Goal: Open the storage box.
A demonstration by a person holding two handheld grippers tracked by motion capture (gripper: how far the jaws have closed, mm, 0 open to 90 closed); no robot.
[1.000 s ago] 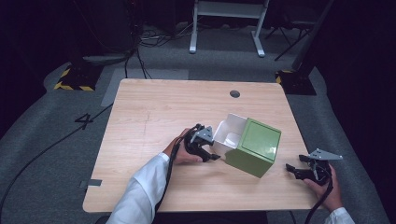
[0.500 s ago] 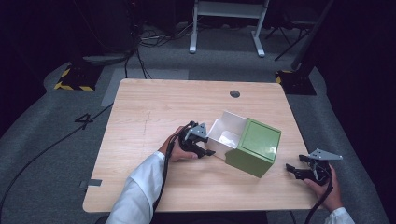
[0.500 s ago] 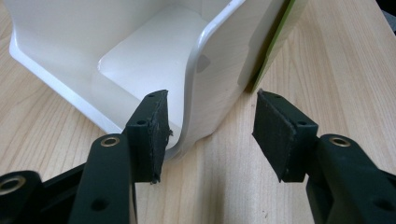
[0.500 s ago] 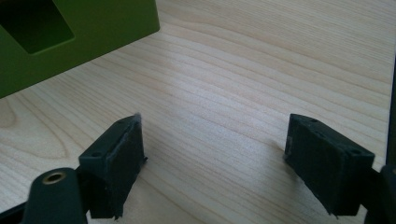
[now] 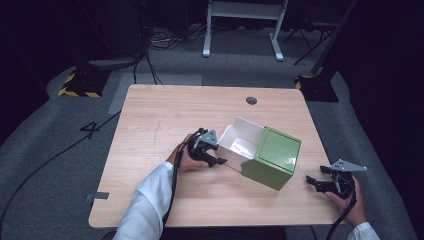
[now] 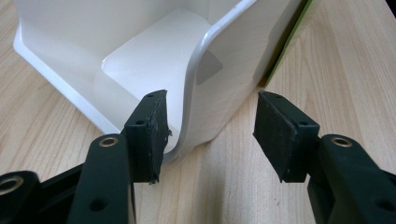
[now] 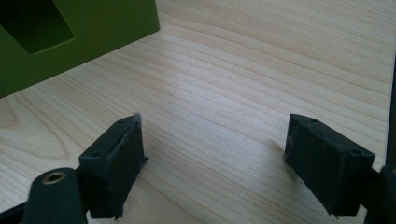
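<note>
Bin wall (image 6: 205, 79) between left gripper (image 6: 210, 121) jaws

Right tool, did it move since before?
No. The right tool is at the same spot by the table's near right corner.

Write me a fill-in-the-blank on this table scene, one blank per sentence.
1. The white drawer sticks out of a ___ box.
2. The left gripper has the drawer's wall ___ its jaws.
3. The right gripper has open jaws, and between them lies only the bare ___ of light wood.

Missing words: green; between; table
</note>
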